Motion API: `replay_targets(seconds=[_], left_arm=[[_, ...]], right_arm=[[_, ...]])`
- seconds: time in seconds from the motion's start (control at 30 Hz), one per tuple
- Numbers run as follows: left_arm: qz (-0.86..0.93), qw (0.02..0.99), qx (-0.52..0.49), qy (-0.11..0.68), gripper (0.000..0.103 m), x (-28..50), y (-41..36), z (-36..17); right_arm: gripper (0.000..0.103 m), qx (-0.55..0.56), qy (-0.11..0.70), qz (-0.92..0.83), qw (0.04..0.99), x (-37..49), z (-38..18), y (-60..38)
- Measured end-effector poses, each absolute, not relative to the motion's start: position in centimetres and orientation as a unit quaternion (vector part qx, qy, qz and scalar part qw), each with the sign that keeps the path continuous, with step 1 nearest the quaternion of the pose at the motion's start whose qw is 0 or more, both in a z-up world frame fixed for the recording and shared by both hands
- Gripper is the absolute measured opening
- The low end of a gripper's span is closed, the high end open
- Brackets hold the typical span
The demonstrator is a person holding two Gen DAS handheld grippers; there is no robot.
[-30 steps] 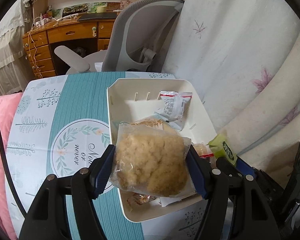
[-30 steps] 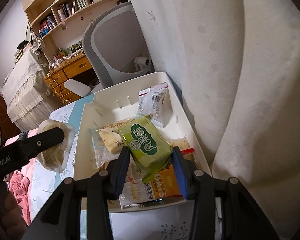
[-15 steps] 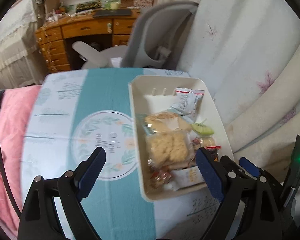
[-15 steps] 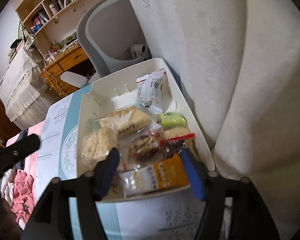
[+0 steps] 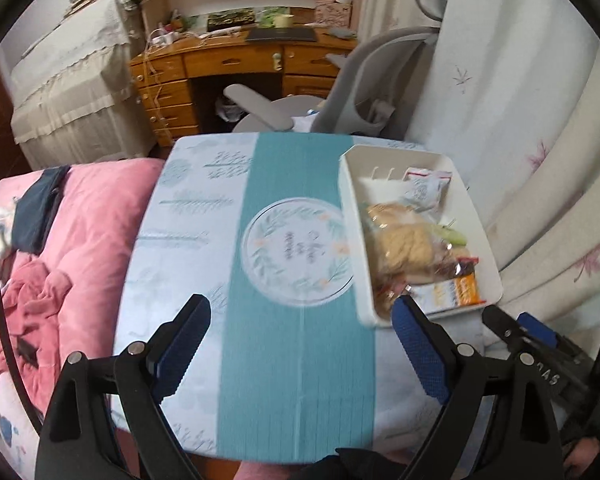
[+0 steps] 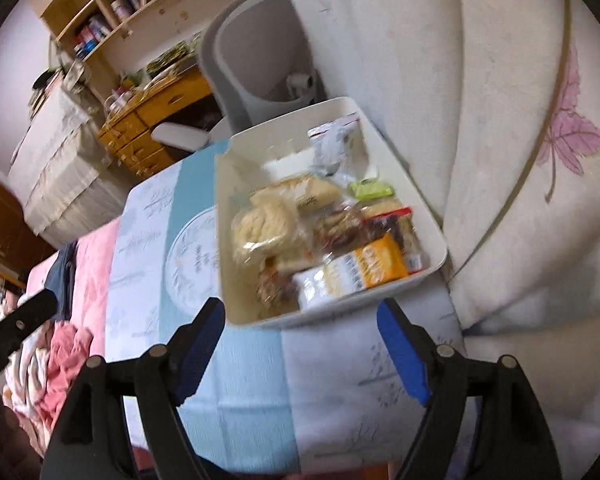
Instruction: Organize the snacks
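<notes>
1. White plastic bin (image 5: 476, 216) sits at the table's far right corner, against the pale bedding (image 6: 520, 160); all the snacks we see lie inside it.
2. Both views are motion-blurred, so we can't sort out every pack. The pile overlaps; lower packs are mostly hidden.
3. What we can pick out: clear bag of pale puffed cake (image 6: 266, 224) on the left of the pile, green pack (image 6: 370, 190) toward the right wall, white pack w/ red trim (image 6: 340, 142) at the far end, orange-and-white pack (image 6: 356, 274) at the near end.
4. Writing: orange pack has white lettering, too smeared for us to read. Tablecloth (image 5: 292, 352) has a round wreath emblem w/ script text, also unreadable. Right of the left wrist view, black gear shows white letters, approx "OAS", partly cut off.
5. Left gripper (image 5: 302, 320): blue-padded fingers spread wide, nothing btwn them, just cloth below; it's over the teal stripe, left of the bin. Jaws have just been opening.
6. Right gripper (image 6: 300, 320): fingers spread, empty, hovering at the bin's near edge, not touching it. Jaws have just been opening too.
7. Cut off: gripper bodies at frame bottoms; chair (image 5: 364, 80) top and desk (image 5: 228, 64) edges run out of view.
</notes>
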State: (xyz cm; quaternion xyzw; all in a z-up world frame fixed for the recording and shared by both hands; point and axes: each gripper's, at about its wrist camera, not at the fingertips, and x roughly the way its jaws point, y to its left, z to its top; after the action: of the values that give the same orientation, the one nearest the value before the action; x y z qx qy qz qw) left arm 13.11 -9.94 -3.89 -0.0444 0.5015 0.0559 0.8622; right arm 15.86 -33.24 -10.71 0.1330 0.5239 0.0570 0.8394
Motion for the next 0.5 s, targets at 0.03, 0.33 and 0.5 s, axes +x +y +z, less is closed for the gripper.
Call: replay_targets(seconds=[0.03,0.33,0.5], left_arm=[[0.061,0.863,-0.044,0.500,0.091,12.3,-9.5,-3.5],[0.081,0.880,-0.041,0.466,0.091,7.1,-7.4,0.4],[0.088,0.886,-0.027,0.455,0.091,5.4,-7.3,1.7]], right_arm=[[0.079,0.130,0.526,0.061,0.839,15.3,-10.2,-32.8],[0.091,0.088,0.513,0.140,0.842,10.4,-5.6,-27.7],[0.094,0.069,0.509,0.150,0.845,7.9,-3.1,-26.4]])
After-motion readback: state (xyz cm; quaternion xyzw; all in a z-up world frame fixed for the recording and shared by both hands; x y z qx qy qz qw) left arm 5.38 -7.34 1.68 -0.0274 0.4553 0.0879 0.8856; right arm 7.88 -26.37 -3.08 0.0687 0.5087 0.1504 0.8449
